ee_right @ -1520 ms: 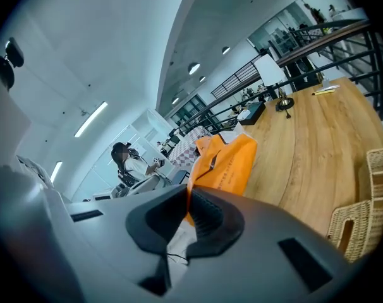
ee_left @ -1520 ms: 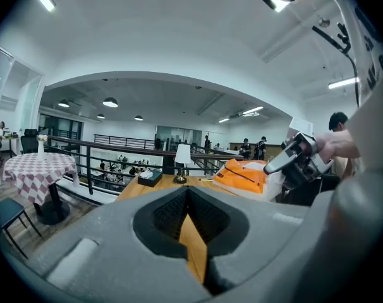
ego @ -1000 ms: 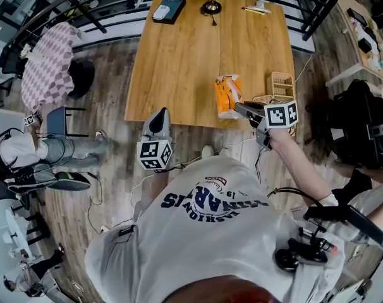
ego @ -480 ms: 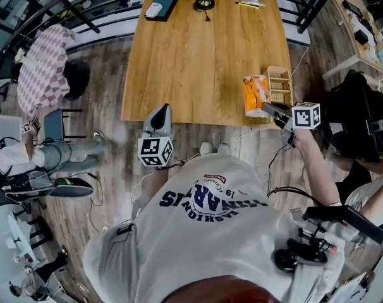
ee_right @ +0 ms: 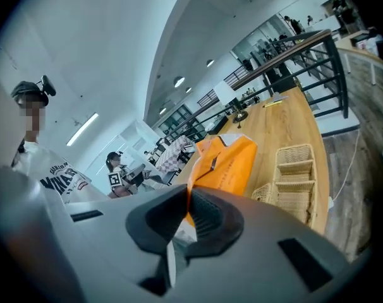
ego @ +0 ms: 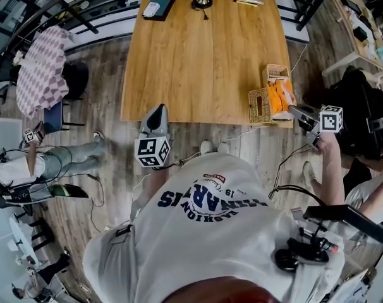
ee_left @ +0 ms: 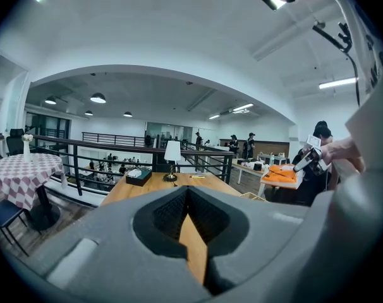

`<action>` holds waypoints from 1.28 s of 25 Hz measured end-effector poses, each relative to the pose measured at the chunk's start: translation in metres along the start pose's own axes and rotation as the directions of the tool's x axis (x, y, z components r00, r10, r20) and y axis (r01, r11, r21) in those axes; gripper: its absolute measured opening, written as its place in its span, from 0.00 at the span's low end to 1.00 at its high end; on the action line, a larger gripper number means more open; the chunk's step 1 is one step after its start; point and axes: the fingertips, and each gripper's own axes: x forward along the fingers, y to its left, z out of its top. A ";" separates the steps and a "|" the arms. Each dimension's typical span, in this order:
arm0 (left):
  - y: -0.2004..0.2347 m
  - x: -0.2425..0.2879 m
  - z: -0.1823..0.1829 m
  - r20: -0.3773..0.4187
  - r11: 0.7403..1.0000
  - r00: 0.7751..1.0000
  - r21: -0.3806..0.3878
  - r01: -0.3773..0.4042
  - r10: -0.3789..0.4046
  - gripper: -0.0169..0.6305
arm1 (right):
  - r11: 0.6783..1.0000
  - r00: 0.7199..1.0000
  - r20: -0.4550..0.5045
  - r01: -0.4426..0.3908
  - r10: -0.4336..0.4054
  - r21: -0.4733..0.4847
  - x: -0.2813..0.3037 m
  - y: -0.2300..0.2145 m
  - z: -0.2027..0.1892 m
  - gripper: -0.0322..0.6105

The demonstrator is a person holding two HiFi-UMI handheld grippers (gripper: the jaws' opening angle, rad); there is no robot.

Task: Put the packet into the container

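Open office — wooden table (ego: pixel 204 55), railing (ee_right: pixel 332 65)

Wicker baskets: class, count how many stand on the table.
2. Both at the table's right near corner: a small basket at the edge, and a divided basket just beyond it, partly covered by the packet. None looks hidden.

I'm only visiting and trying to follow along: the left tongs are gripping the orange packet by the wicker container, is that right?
Not quite: it is the right tongs that grip the orange packet, as the right gripper view shows. The left tongs hold nothing. The rest stands: the packet is by the wicker container.
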 end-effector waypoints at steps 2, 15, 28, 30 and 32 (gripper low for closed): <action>-0.002 0.000 -0.001 -0.001 1.000 1.000 -0.002 0.004 -0.004 0.02 | 0.999 0.999 0.013 0.036 -0.036 -0.007 -0.016 -0.014 -0.002 0.07; 0.007 -0.006 -0.003 0.011 1.000 1.000 -0.029 -0.011 0.011 0.02 | 0.996 0.995 0.040 0.087 -0.088 0.014 -0.057 -0.060 -0.016 0.07; 0.009 -0.007 -0.008 -0.003 1.000 1.000 -0.003 -0.022 0.022 0.02 | 0.988 0.986 -0.064 0.157 -0.156 0.003 -0.028 -0.092 -0.034 0.07; 0.012 -0.008 -0.009 -0.002 1.000 1.000 -0.005 -0.029 0.029 0.02 | 0.984 0.980 -0.087 0.178 -0.177 0.001 -0.020 -0.105 -0.040 0.07; 0.015 -0.008 -0.011 -0.002 0.999 0.999 -0.007 -0.036 0.036 0.02 | 0.978 0.971 -0.120 0.210 -0.208 0.001 -0.011 -0.120 -0.048 0.07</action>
